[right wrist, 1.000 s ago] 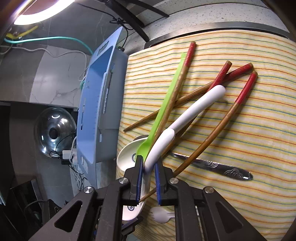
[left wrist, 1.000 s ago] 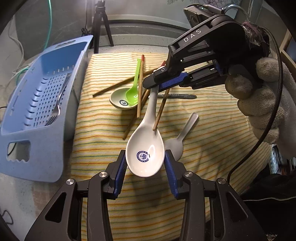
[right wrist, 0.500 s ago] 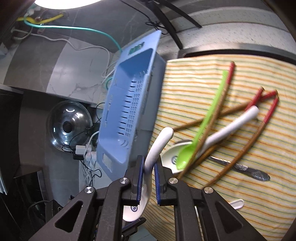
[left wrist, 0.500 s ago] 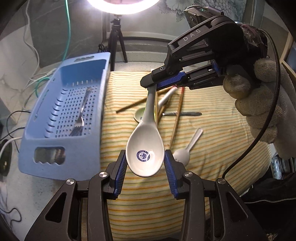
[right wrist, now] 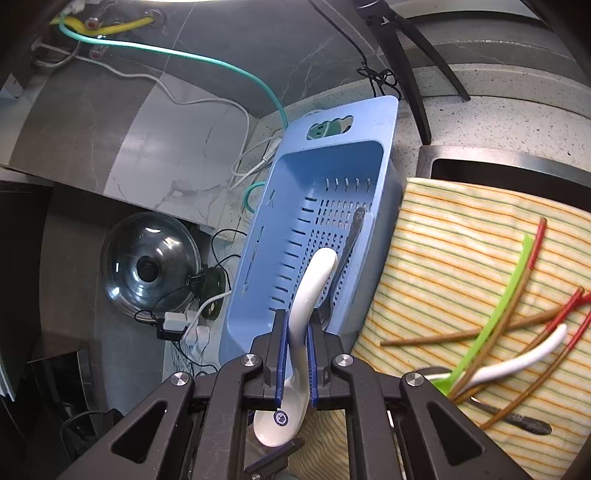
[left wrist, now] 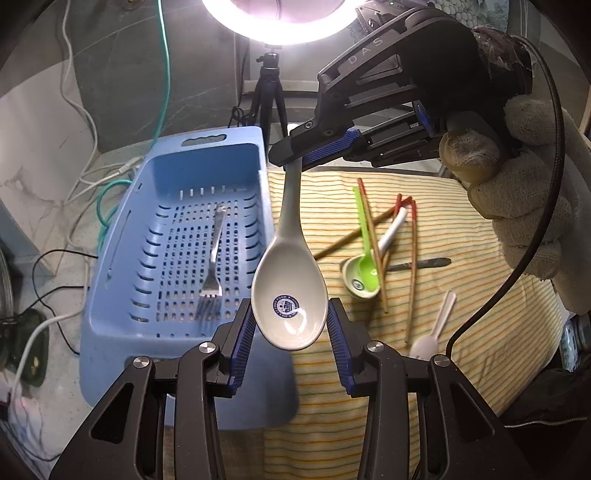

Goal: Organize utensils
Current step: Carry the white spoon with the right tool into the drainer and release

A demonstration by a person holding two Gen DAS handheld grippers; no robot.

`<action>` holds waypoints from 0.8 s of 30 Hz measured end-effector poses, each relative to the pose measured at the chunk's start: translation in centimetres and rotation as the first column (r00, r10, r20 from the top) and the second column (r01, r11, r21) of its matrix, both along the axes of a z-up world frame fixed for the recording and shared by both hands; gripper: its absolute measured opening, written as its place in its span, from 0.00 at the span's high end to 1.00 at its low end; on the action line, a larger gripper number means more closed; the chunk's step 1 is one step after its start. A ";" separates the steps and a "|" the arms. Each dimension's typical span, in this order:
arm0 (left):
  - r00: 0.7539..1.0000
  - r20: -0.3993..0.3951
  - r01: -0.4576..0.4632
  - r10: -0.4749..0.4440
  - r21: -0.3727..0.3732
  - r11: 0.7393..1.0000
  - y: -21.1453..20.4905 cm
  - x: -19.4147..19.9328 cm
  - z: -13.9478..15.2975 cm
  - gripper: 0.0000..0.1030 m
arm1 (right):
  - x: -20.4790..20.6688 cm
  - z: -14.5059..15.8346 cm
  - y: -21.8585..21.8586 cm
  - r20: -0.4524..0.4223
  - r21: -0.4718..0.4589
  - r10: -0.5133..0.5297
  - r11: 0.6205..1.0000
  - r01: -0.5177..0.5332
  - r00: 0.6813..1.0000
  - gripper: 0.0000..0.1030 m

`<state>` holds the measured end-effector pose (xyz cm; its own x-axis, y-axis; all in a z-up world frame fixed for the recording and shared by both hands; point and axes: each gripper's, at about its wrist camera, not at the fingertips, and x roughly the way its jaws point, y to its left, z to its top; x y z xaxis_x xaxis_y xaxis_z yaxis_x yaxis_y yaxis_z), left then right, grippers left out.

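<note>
A white ceramic spoon (left wrist: 290, 291) with a blue logo hangs in the air over the right edge of the blue basket (left wrist: 122, 236). My right gripper (left wrist: 295, 157) is shut on its handle (right wrist: 310, 291). My left gripper (left wrist: 290, 328) stands around the spoon's bowl, jaws close beside its sides; contact is unclear. A metal fork (left wrist: 212, 269) lies in the basket. On the striped cloth (left wrist: 461, 280) lie a green spoon (left wrist: 364, 236), a second white spoon (left wrist: 360, 280), several red-tipped chopsticks (left wrist: 412, 266), a knife (left wrist: 421, 264) and a small white plastic spoon (left wrist: 432, 332).
The basket (right wrist: 317, 229) stands left of the cloth on a grey counter. A glass pot lid (right wrist: 151, 264), cables and a power strip (right wrist: 184, 321) lie to its left. A tripod (left wrist: 269, 92) and ring light (left wrist: 280, 18) stand behind.
Both grippers have lifted the white spoon off the pile and carried it left, from over the cloth to over the basket's edge. The other utensils stayed in place.
</note>
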<state>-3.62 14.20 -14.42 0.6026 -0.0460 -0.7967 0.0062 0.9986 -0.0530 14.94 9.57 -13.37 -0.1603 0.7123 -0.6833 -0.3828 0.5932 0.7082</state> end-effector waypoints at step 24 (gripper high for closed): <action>0.998 -0.047 -0.054 0.052 -0.035 0.998 3.5 3.2 -0.8 0.62 | 2.3 -0.8 4.5 0.110 -0.088 0.036 0.996 -0.026 0.993 0.61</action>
